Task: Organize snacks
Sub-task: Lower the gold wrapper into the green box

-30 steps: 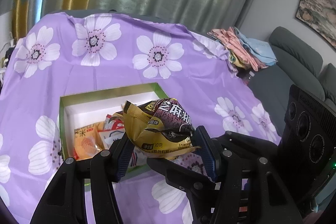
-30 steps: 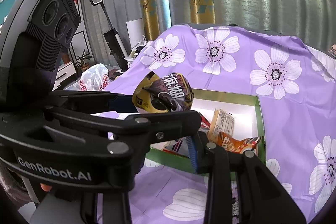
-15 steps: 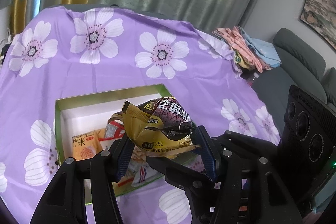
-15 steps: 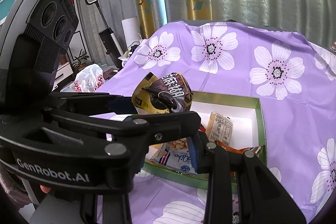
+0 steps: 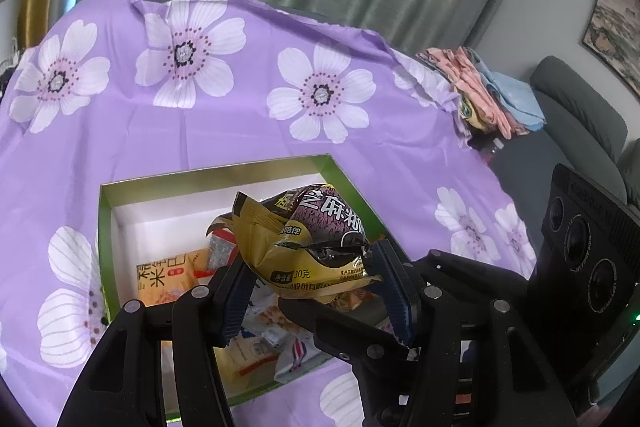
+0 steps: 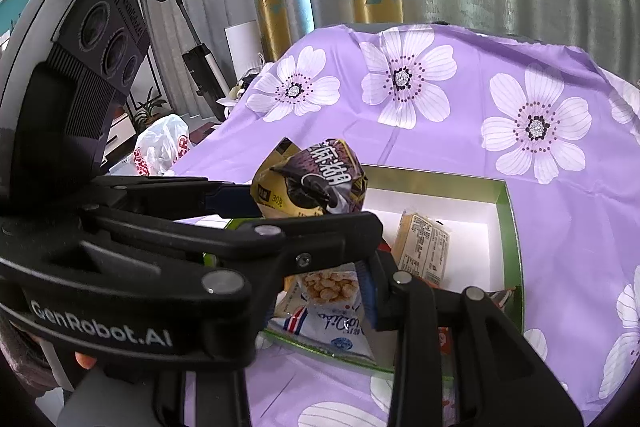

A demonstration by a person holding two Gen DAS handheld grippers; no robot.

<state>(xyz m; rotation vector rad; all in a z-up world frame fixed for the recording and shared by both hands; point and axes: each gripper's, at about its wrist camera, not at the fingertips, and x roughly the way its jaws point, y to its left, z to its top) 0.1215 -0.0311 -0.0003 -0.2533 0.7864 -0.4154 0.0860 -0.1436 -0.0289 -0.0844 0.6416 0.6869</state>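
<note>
A gold and dark purple snack packet [image 5: 316,239] hangs over the near part of a green-rimmed box [image 5: 216,175] with a white floor. My left gripper [image 5: 314,281] is shut on the packet, one blue pad at each side. The right wrist view shows the same packet [image 6: 312,183] held above the box [image 6: 508,227]. Several packets lie inside: an orange one [image 5: 164,275], a beige one [image 6: 424,247] and a peanut one [image 6: 328,287]. My right gripper [image 6: 320,289] reaches in under the packet. Its left finger is hidden behind the left gripper, so its grip is unclear.
The box sits on a purple flowered cloth [image 5: 240,123] covering the table. Folded clothes [image 5: 480,95] are piled at the far right corner, with a grey sofa [image 5: 580,115] beyond. A white plastic bag [image 6: 160,147] and an upright vacuum [image 6: 196,59] stand off the table's left.
Both hands have moved forward and slightly down together, carrying the packet further over the box. More of the box's inside and its packets shows under the fingers.
</note>
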